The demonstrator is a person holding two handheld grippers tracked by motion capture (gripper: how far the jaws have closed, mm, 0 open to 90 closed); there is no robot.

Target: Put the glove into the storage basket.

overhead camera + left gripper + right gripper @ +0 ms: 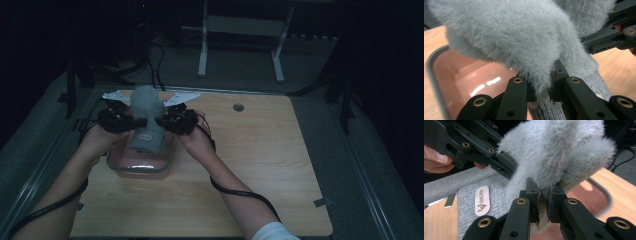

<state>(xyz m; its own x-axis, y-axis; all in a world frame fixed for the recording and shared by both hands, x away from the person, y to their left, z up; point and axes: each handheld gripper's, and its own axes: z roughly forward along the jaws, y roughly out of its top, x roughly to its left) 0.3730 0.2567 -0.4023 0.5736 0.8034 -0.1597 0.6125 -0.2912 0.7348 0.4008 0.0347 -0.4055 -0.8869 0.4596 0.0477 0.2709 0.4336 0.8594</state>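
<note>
Two claws hold a grey fluffy knitted item over a pink container on the table.

The pink container (142, 167) with its grey rim sits near the left front of the wooden table (260, 165); its inside, where visible in the left gripper view, looks bare and glossy. The grey knitted item (146, 120), furry at the top and ribbed lower down with a small pale label (482, 200), hangs partly over the container, its lower end at the rim. The left claw (124, 119) is clamped on its fluffy edge from the left, the right claw (170, 119) on the same edge from the right, the two almost meeting. A round grommet hole (238, 107) lies well apart at the table's far edge. Beyond the table stand a white frame's legs (202, 50) and dark cables (157, 70) on the floor.
</note>
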